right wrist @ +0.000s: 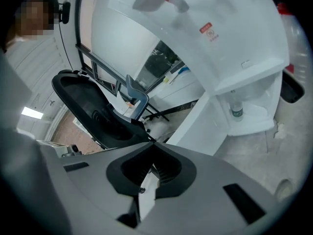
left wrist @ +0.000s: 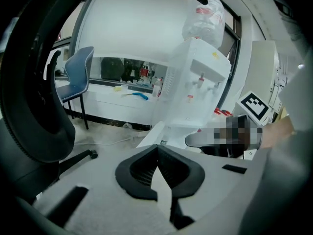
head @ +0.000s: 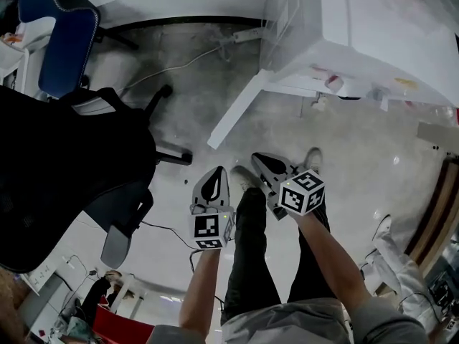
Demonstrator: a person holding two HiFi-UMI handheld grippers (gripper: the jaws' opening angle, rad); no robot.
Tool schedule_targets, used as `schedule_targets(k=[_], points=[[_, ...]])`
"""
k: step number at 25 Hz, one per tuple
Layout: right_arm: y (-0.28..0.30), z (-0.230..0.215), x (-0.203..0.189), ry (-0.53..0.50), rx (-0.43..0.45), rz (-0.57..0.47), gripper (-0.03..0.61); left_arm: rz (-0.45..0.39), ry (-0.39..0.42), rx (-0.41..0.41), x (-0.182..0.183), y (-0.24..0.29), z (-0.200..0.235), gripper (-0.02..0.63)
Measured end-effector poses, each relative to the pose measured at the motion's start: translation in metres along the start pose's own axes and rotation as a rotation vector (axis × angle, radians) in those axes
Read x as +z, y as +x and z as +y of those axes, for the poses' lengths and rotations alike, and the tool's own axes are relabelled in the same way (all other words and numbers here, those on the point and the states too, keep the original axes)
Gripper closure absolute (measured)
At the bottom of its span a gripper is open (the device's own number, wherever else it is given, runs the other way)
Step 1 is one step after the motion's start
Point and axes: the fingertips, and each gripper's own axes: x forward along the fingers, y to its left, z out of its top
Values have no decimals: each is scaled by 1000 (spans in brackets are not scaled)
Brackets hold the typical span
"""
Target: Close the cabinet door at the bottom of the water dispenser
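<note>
The white water dispenser (head: 344,34) stands at the upper right of the head view. Its bottom cabinet door (head: 238,110) hangs open, swung out over the floor. In the right gripper view the door (right wrist: 205,124) stands edge-on, and a small bottle (right wrist: 236,109) sits inside the open cabinet. The left gripper view shows the dispenser (left wrist: 195,82) ahead with the door (left wrist: 150,135) low in front of it. My left gripper (head: 215,172) and right gripper (head: 257,158) hang side by side over the floor, short of the door. Both are shut and hold nothing.
A black office chair (head: 64,170) fills the left of the head view, and a blue chair (head: 64,34) stands behind it. A cable (head: 179,63) runs across the grey floor. The person's own legs (head: 251,249) are below the grippers. A white desk (left wrist: 122,99) lines the far wall.
</note>
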Motion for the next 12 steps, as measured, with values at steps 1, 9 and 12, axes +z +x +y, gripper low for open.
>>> schedule_targets(k=[1, 9, 12], points=[[7, -5, -6, 10, 8, 14, 569, -3, 11, 2, -6, 6, 4, 606], [59, -38, -38, 149, 55, 26, 558, -11, 82, -30, -49, 39, 31, 606], [78, -49, -45, 215, 62, 26, 488, 6, 91, -45, -64, 44, 41, 606]])
